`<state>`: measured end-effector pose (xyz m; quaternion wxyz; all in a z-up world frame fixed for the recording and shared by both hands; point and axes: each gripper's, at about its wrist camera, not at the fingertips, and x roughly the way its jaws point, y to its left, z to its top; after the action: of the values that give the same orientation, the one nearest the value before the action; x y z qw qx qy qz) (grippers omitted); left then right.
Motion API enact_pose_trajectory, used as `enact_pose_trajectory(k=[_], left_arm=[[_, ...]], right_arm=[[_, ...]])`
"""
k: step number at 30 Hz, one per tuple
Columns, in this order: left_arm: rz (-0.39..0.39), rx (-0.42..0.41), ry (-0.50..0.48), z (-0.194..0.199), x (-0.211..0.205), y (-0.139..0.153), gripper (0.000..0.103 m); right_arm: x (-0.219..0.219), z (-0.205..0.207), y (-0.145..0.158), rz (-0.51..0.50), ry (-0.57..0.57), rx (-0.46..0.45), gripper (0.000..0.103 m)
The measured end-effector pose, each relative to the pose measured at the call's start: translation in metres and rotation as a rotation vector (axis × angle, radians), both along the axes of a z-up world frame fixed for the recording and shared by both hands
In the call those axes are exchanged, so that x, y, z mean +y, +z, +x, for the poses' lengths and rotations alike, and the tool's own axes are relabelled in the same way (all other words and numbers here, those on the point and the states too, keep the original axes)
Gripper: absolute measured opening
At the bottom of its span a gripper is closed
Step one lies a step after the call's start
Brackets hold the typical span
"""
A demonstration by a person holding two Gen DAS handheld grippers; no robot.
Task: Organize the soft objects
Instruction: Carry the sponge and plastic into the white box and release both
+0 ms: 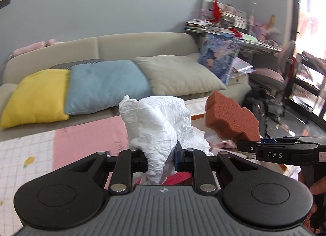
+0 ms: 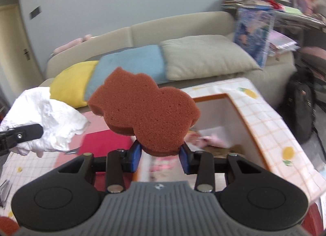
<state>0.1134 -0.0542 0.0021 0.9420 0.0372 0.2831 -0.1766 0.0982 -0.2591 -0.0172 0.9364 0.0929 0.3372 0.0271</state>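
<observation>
Plainly, sponge [image 2: 143, 113]: pinched by its lower edge in the right gripper [image 2: 161, 157], held aloft near the open box [image 2: 240, 111]; light, springy, likely to sag if gripped loosely
tissue [image 1: 156, 127]: crumpled white wad, clamped between the left gripper [image 1: 161, 159] pads, raised over the table; feather-light, tears easily
hold: sponge by its thick edge; tissue by its bunched middle
</observation>
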Motion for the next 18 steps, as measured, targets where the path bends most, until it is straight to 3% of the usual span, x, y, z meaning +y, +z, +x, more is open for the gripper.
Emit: enact_pose_trajectory(k=[5,10,18], left_arm=[[0.037,0.025,-0.1,0.029,-0.047,-0.011,0.023],[0.123,0.058,-0.17,0.056,-0.088,-0.029,0.023],[0.3,0.12,-0.252,0.084,-0.131,-0.069,0.023]], right_arm=[[-0.039,0.011,-0.01,0.013,-0.1,0.031,0.039],[-0.057,0.03,-0.022,0.024,-0.123,0.058,0.039],[-0.076,0.059,-0.053,0.188,-0.186,0.16,0.039]])
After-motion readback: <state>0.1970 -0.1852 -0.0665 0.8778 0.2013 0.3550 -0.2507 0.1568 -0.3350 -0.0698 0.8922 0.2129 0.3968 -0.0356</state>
